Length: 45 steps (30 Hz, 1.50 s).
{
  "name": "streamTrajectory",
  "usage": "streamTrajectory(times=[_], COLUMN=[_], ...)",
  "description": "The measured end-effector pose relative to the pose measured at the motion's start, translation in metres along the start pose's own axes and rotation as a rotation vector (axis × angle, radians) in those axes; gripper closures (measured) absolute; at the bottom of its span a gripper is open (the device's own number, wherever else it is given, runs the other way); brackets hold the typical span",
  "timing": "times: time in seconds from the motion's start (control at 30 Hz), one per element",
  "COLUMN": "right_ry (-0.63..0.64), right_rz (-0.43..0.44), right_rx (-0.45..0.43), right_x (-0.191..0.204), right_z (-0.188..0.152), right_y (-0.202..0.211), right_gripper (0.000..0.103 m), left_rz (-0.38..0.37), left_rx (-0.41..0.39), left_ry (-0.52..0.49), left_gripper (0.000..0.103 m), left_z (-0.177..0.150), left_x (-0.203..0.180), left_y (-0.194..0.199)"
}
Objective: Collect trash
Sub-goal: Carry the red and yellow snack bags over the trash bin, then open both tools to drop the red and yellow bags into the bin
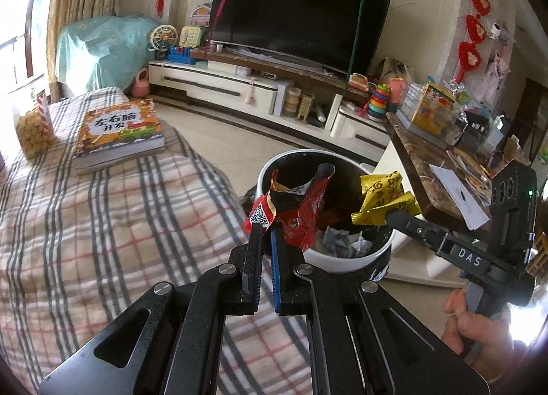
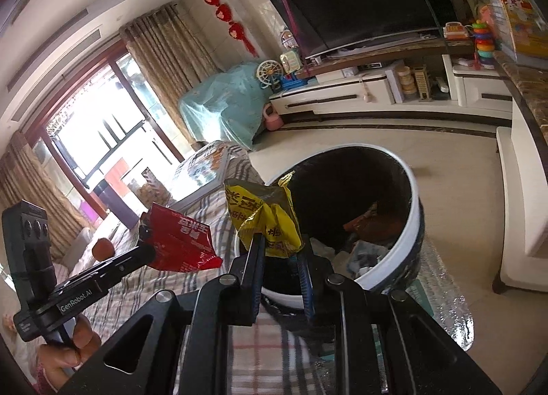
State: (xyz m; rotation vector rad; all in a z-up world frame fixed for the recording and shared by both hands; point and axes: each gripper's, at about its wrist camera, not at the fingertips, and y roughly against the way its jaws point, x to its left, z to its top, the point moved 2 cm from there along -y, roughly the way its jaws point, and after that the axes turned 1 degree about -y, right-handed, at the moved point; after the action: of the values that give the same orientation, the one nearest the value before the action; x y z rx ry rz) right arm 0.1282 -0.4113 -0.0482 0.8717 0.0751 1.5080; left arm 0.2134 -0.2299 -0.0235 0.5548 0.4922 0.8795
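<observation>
red wrapper (image 1: 298, 220) | yellow wrapper (image 1: 383, 200) | white-rimmed bin (image 1: 342, 259) | plaid cloth (image 1: 102, 224)

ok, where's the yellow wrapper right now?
Pinched in the right gripper, the yellow wrapper hangs over the near rim of the trash bin, right of the red wrapper in the left gripper.

"DAS" on right claw (image 1: 387, 215), "GenRobot.AI" on left claw (image 2: 145, 244), "左右脑开发" on book (image 1: 118, 129)

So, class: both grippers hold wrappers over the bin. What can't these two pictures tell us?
- How full the bin is: in the left view the red wrapper covers part of its inside; its depths are dark.
- Text on the yellow wrapper: crumpled in both views.
- The bin's base: in the right view the right gripper hides it.
</observation>
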Motion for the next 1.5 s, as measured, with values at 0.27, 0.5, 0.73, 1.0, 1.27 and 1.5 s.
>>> streamTrajectory(times=[0.27, 0.5, 0.73, 1.0, 1.27, 1.5], right_ry=[-0.01, -0.021, -0.028, -0.035, -0.03, -0.025], right_rz=[-0.026, -0.05, -0.062, -0.073, -0.079, -0.087], right_rx=[-0.003, 0.005, 0.007, 0.01, 0.009, 0.015], right_x=[-0.01, -0.018, -0.018, -0.019, -0.019, -0.019], right_z=[0.004, 0.007, 0.009, 0.012, 0.015, 0.018], right_y=[0.001, -0.003, -0.004, -0.007, -0.011, -0.014], right_gripper=[0.084, 0.084, 0.084, 0.084, 0.084, 0.084], left_rz=[-0.005, -0.001, 0.001, 0.005, 0.006, 0.013], left_rx=[0.013, 0.021, 0.033, 0.045, 0.049, 0.049], left_ry=[-0.017, -0.036, -0.05, -0.051, -0.055, -0.057], left_gripper=[0.099, 0.099, 0.099, 0.099, 0.099, 0.099], left_z=[0.005, 0.008, 0.013, 0.018, 0.023, 0.029], left_x=[-0.013, -0.024, -0.032, -0.035, -0.039, -0.041], left_y=[-0.012, -0.023, -0.036, -0.049, -0.058, -0.063])
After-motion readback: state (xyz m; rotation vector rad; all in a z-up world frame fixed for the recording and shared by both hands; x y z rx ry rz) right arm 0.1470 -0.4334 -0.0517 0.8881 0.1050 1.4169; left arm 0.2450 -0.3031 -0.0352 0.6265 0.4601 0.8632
